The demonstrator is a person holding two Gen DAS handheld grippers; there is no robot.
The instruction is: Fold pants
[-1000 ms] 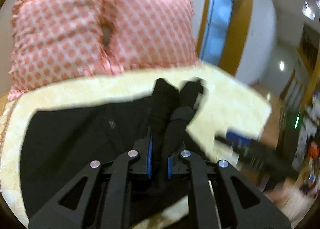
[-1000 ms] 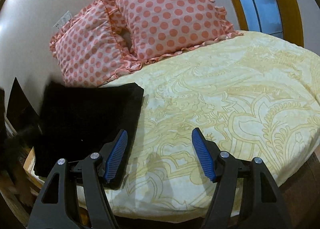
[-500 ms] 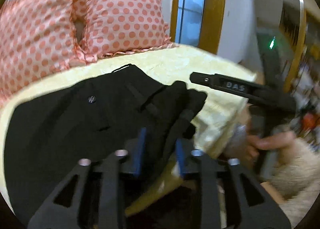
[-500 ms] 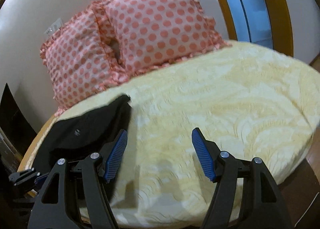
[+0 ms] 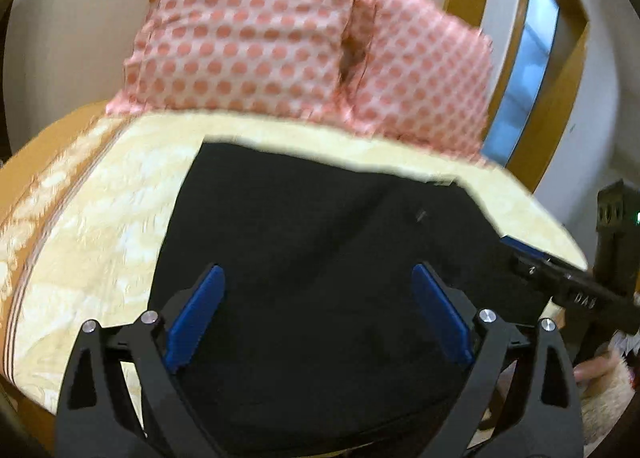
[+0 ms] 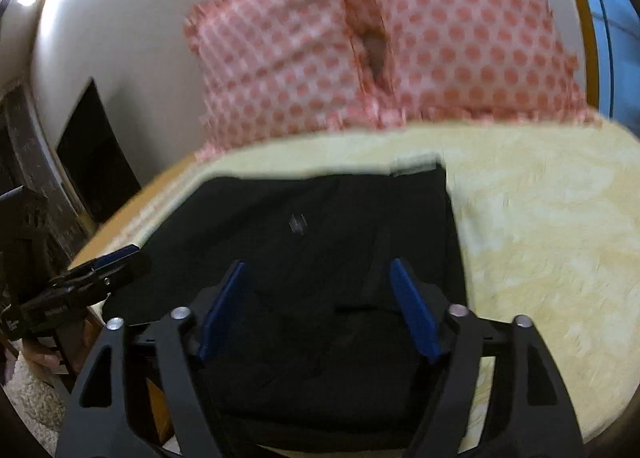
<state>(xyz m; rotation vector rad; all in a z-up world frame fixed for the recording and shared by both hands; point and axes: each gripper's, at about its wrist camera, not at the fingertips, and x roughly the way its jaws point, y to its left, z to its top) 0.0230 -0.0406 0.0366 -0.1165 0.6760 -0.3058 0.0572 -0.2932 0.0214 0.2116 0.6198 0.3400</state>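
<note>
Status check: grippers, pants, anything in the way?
Left gripper and right gripper opening, nothing pinched. Black pants lie folded on the yellow bedspread. Polka-dot pillows behind, clear of the work.

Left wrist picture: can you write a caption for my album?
Left tongs, jaws opening with nothing pinched, over folded black pants on a yellow bedspread below two pink polka-dot pillows.

One pair of black pants is counted, laid on one bed under one yellow patterned bedspread. Two pink polka-dot pillows are seen at its head. Two tools are counted: the left tool and the right tool. One window is visible.
</note>
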